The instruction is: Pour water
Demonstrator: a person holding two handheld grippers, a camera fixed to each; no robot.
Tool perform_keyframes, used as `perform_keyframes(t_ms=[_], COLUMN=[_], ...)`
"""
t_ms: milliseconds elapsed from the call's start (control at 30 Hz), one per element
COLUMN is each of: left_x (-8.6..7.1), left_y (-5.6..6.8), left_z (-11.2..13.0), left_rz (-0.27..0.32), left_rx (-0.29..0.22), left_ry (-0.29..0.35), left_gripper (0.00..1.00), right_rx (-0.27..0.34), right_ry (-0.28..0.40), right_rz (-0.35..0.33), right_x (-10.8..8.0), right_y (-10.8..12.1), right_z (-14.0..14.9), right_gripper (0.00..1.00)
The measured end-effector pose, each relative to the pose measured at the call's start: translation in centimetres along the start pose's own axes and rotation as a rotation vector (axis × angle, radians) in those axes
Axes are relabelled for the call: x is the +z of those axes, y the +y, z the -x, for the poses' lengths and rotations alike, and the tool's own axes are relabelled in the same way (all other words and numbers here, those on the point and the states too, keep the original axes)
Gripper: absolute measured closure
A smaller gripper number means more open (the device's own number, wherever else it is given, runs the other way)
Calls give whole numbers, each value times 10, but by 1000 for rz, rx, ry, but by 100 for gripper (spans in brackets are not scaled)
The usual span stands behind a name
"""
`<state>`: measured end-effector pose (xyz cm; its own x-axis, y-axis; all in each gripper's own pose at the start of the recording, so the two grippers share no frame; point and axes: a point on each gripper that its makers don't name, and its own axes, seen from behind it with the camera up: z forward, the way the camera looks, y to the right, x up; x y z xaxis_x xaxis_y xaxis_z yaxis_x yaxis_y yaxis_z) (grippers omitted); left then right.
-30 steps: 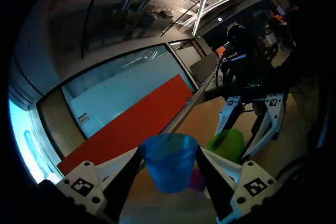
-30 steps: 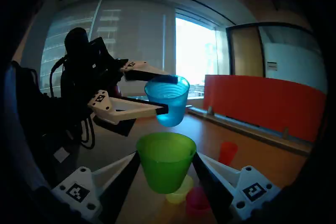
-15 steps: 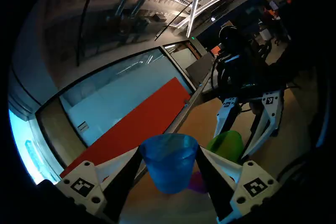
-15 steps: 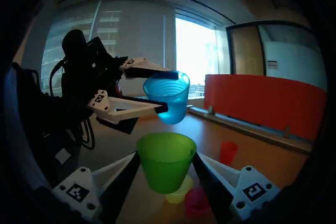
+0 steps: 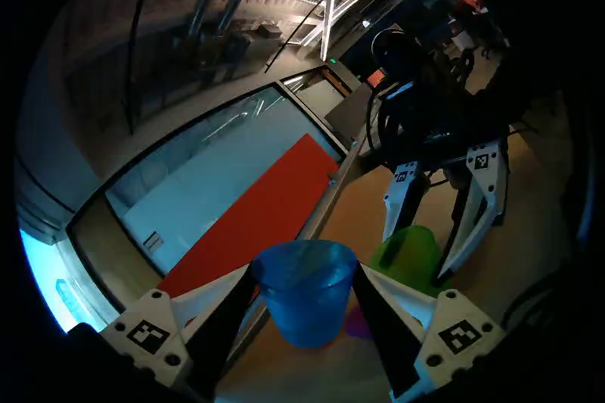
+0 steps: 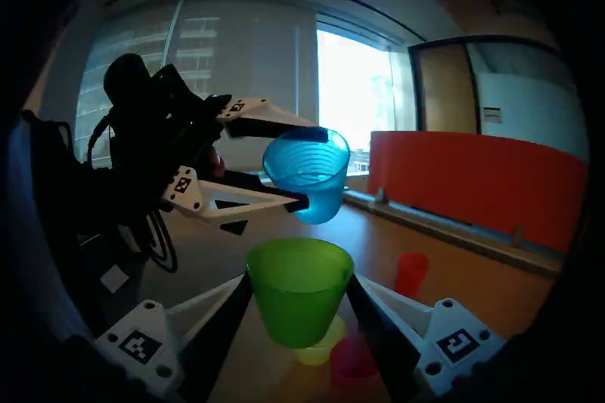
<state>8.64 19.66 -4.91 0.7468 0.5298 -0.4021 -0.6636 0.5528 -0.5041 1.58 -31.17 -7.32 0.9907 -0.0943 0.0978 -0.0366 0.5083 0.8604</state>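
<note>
Up close in the right gripper view, the right gripper [image 6: 299, 282] has its jaws clenched on the green cup [image 6: 299, 297], one finger pressing each side, the cup upright with its mouth open to the top. Just under it, down at 5 o'clock, a yellow cup [image 6: 321, 331] and a pink cup [image 6: 349, 361] sit on the counter [image 6: 469, 282], and out at 3 o'clock stands a small orange cup [image 6: 411, 273]. Straight up at 12 o'clock hangs the blue cup [image 6: 308, 172], tipped over so its mouth faces this camera, pinched between the jaws of the left gripper [image 6: 314, 168], whose fingers reach in from 9 o'clock. Blue sits just above green, not touching. Behind them, a red panel [image 6: 484, 184] runs along the counter's far edge at 3 o'clock, with a bright window [image 6: 348, 93] at 12. Over to the left gripper view: the left gripper [image 5: 304, 274] grasps the blue cup [image 5: 304, 301] dead centre between its fingers. At 2 o'clock from it, farther off, the green cup [image 5: 408, 255] sits in the right gripper [image 5: 412, 252], with a purple cup [image 5: 355, 321] peeking out at 4 o'clock. Whether any water is in either cup, I cannot tell.
</note>
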Motion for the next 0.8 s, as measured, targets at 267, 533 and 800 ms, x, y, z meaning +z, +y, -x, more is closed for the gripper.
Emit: perform_keyframes(t_ms=[267,533,800], left_x=[5,12,18], left_y=[1,6,5], left_z=[-1,-2,-5], left_rz=[7,17,25], left_rx=[42,69,98], left_ry=[-6,-9,-9], left_gripper=[12,13,13], right_rx=[3,6,8], right_ry=[1,0,2], right_rz=[5,3,6], right_x=[0,-1,-2], right_y=[4,4,7], right_z=[0,1,2], right_gripper=[9,9,9])
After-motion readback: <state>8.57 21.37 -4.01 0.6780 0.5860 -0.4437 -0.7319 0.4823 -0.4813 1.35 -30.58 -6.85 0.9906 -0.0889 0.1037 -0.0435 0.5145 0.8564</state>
